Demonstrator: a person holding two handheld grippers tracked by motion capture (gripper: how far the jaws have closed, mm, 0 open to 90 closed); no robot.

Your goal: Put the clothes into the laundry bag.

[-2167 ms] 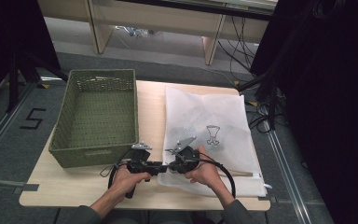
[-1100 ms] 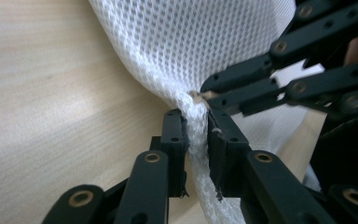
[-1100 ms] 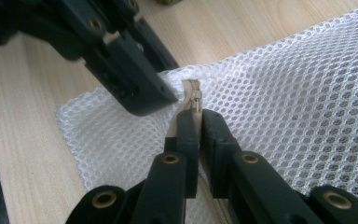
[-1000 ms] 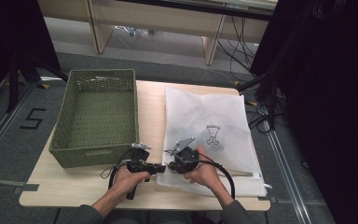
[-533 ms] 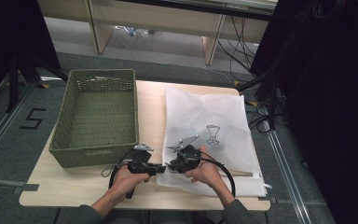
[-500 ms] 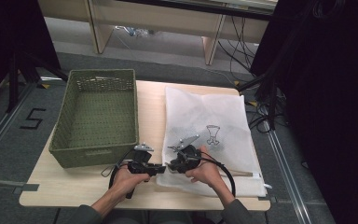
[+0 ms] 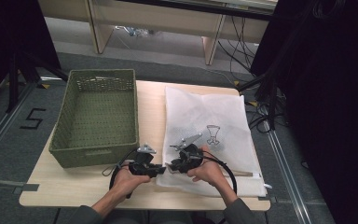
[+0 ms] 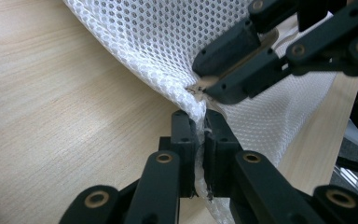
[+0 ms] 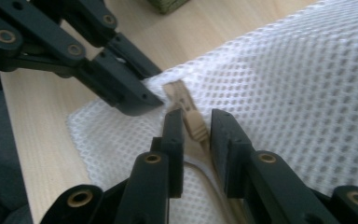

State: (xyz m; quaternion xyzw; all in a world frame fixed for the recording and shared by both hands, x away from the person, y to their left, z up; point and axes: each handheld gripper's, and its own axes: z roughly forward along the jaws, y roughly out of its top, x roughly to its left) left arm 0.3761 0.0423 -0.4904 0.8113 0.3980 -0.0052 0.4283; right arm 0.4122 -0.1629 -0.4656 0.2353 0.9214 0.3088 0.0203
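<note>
A white mesh bag (image 7: 205,116) lies on the right half of the wooden table (image 7: 74,191). My left gripper (image 8: 199,122) is shut on the bag's near left corner and lifts the mesh (image 8: 168,42) a little. My right gripper (image 9: 197,117) faces it, tip to tip, and its jaws have just been opening. The beige zipper pull (image 9: 196,129) lies between them, with a gap on one side. In the high view the left gripper (image 7: 161,170) and the right gripper (image 7: 171,166) meet at the bag's front corner.
A green woven basket (image 7: 98,112) stands on the table's left half, just behind the left hand. A goblet print (image 7: 212,134) marks the bag. Black cables trail from both grippers. The table's front edge is close to the hands.
</note>
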